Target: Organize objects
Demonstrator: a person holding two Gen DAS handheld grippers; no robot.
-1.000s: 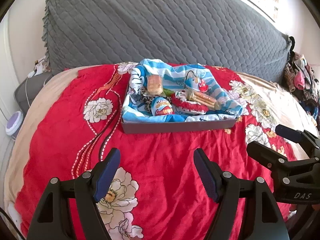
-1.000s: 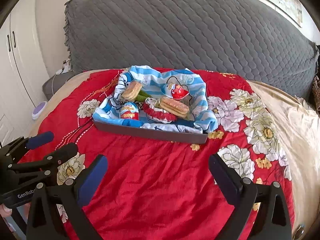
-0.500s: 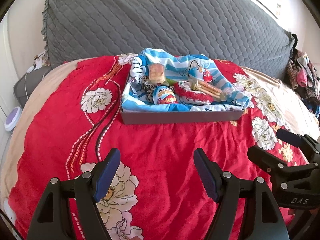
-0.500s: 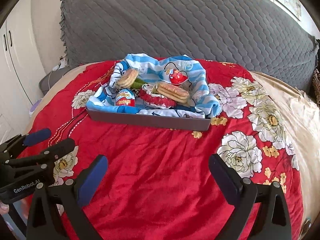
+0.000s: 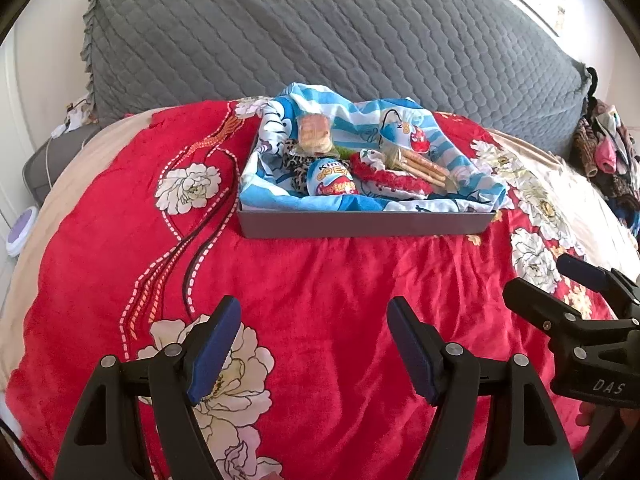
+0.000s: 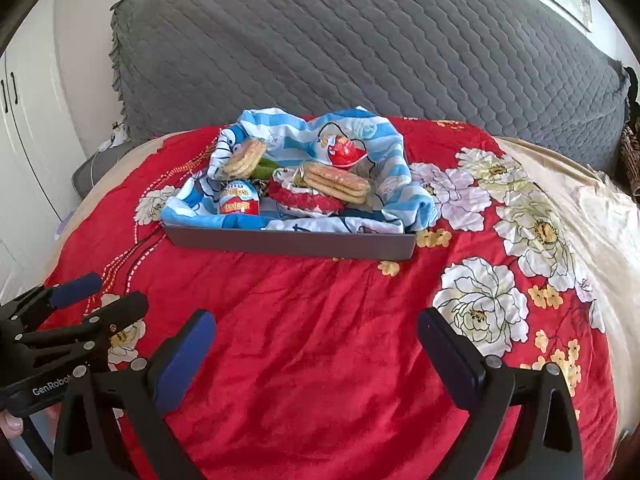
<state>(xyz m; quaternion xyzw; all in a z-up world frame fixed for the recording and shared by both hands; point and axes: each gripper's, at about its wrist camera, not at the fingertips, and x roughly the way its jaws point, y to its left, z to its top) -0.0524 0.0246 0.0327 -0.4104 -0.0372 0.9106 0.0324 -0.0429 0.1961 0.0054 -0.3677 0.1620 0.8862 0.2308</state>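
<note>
Grey tray (image 5: 360,224) lined with blue striped cloth (image 5: 360,128), sitting mid red floral blanket (image 5: 320,280). Inside: chocolate egg (image 5: 331,182), two biscuit packs (image 5: 420,164) (image 5: 315,134), red frilly item (image 5: 390,178), all bunched together. Left gripper (image 5: 314,344) and right gripper (image 6: 316,356) both spread wide, empty, hovering short of tray. Fits either sorted-into-tray or about-to-unpack.

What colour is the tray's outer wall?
Plain grey tray wall, seen best in the right wrist view.

Red blanket (image 5: 320,280) w/ white flowers – grey tray (image 5: 360,224), blue-white striped cloth (image 5: 400,128), grey quilted cushion (image 6: 360,60).
</note>
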